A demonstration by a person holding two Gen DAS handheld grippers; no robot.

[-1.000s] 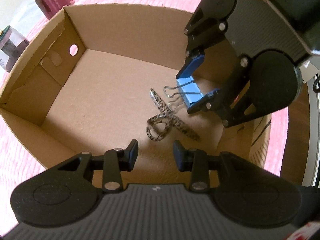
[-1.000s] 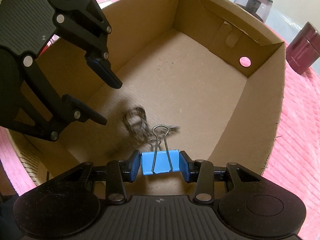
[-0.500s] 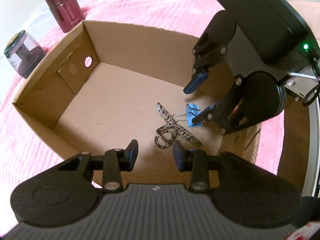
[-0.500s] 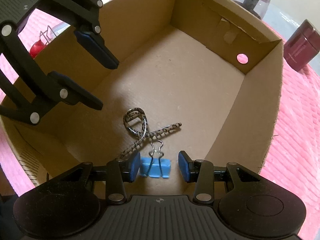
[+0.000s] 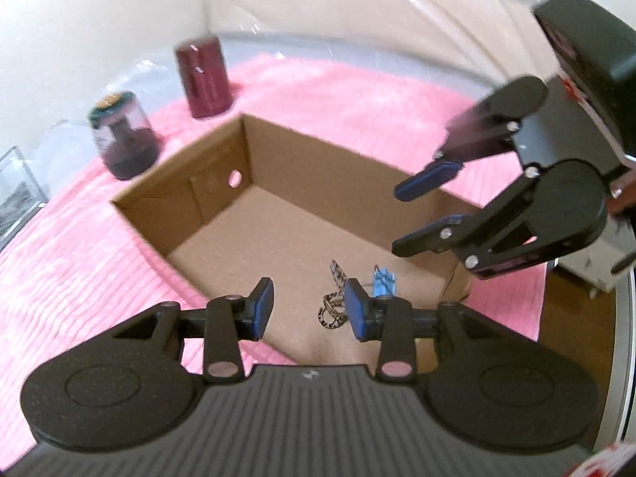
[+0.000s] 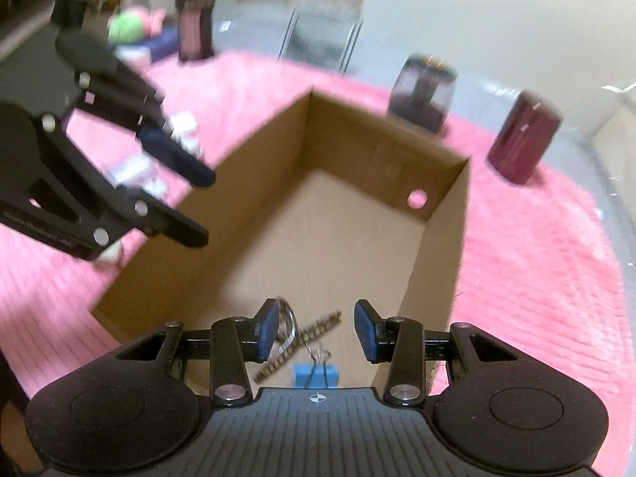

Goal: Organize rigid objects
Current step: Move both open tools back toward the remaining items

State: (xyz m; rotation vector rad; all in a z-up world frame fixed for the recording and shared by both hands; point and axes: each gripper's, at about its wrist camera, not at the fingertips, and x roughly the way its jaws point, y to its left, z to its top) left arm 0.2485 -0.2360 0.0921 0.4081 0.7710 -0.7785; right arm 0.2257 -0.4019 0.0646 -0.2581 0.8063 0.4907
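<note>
From the right wrist we look down past our right gripper (image 6: 314, 332), its blue pads apart with nothing gripped between them, into an open cardboard box (image 6: 445, 238) on a pink textured mat (image 6: 536, 258). On the box floor at the near end lie a blue binder clip (image 6: 316, 375) and, touching it, patterned scissors (image 6: 302, 338). Our left gripper (image 6: 198, 202) hovers at the left with its jaws parted and empty, and a dark red canister (image 6: 522, 139) and a clear jar (image 6: 423, 91) stand beyond the box's far right corner.

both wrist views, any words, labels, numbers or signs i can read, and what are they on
No readable text in either view.
Left gripper: pale lettering along its lower arm, too blurred to read.
Right gripper: red and white sticker on its body, blurred.
Green-lidded jar: label too blurred.
Maroon jar, cardboard box: no print visible.
</note>
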